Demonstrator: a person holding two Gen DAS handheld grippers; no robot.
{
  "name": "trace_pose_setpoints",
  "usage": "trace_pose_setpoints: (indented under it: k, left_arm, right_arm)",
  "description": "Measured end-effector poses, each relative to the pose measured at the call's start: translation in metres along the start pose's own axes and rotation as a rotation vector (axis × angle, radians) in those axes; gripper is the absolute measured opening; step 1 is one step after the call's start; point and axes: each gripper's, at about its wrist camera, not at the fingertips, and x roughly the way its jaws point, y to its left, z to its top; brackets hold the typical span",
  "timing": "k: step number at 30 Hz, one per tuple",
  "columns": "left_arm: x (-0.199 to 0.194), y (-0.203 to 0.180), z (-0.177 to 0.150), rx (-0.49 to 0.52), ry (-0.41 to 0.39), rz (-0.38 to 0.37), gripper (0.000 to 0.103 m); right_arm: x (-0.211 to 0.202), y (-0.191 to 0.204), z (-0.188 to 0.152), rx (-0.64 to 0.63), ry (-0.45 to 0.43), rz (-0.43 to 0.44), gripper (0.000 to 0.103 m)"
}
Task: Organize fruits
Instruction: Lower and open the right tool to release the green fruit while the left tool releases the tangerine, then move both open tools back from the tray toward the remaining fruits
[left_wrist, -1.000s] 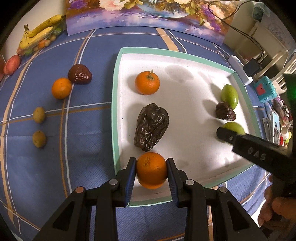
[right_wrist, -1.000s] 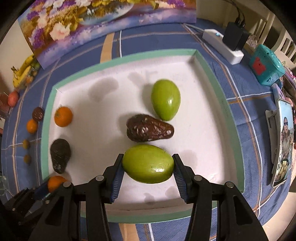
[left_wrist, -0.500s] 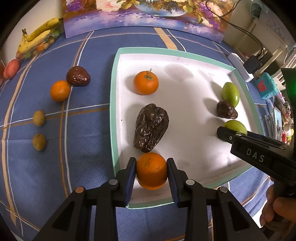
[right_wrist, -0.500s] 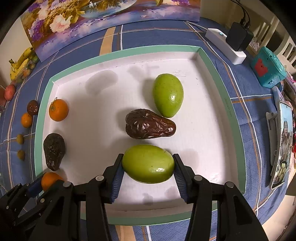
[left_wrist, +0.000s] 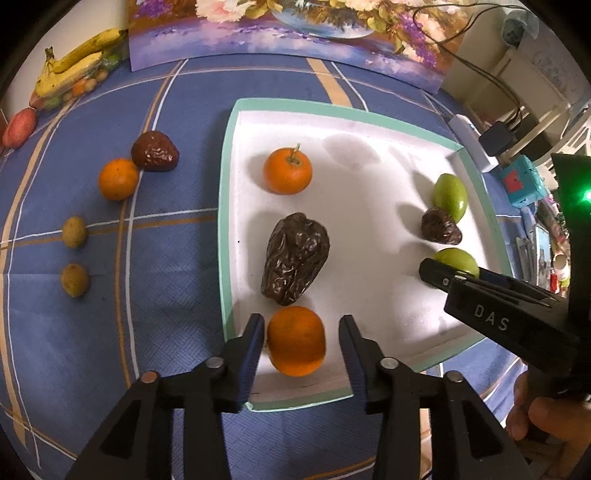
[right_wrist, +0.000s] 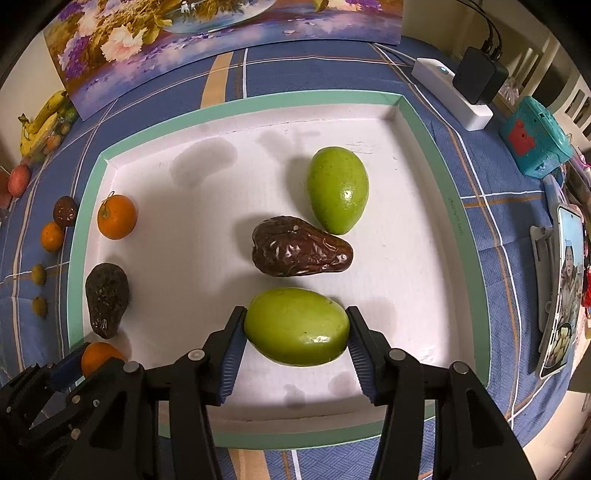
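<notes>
While the right tool (right_wrist: 295, 325) grips a green avocado (right_wrist: 297, 326) lying crosswise near the tray's (right_wrist: 424, 122) front rim, the left tool (left_wrist: 301, 338), jaws just parted, flanks a loose orange (left_wrist: 295, 339) by the tray's near-left corner.

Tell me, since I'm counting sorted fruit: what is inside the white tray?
Inside the tray: two oranges, two green fruits and two dark wrinkled fruits. Under the grippers' black arms, the near edge is covered.

Warm overhead light, soft shadows, fisheye-bent dark corners.
</notes>
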Motion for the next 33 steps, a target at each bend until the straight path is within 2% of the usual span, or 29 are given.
trace_pose_setpoints:
  k: [10,17,26,27,28,30,31,32,33]
  left_arm:
    - [-0.034,0.005,0.001,0.013,-0.074,-0.012,0.048]
    - [-0.050,0.019,0.006,-0.022,-0.118,-0.005,0.048]
    - [-0.054,0.033,0.008,-0.077,-0.131,0.005,0.048]
    - [-0.053,0.033,0.009,-0.082,-0.130,0.009,0.052]
    - [-0.053,0.036,0.010,-0.092,-0.130,0.020,0.061]
    - [-0.052,0.041,0.011,-0.112,-0.132,0.047,0.065]
    - [-0.052,0.044,0.011,-0.121,-0.133,0.055,0.065]
    - [-0.052,0.047,0.011,-0.132,-0.134,0.063,0.066]
    - [-0.053,0.052,0.012,-0.154,-0.136,0.078,0.070]
  right_arm:
    - [-0.028,-0.002,0.002,0.005,-0.081,-0.001,0.054]
    - [-0.044,-0.004,0.000,0.022,-0.136,-0.004,0.054]
    - [-0.044,-0.003,0.006,0.015,-0.138,-0.003,0.054]
    - [-0.044,-0.003,0.006,0.014,-0.138,-0.002,0.054]
    - [-0.044,-0.002,0.006,0.014,-0.139,0.000,0.054]
    - [-0.044,-0.002,0.006,0.015,-0.146,0.006,0.055]
    - [-0.045,-0.001,0.007,0.016,-0.149,0.008,0.059]
    - [-0.045,-0.001,0.007,0.017,-0.150,0.008,0.069]
    - [-0.045,-0.001,0.007,0.018,-0.154,0.006,0.072]
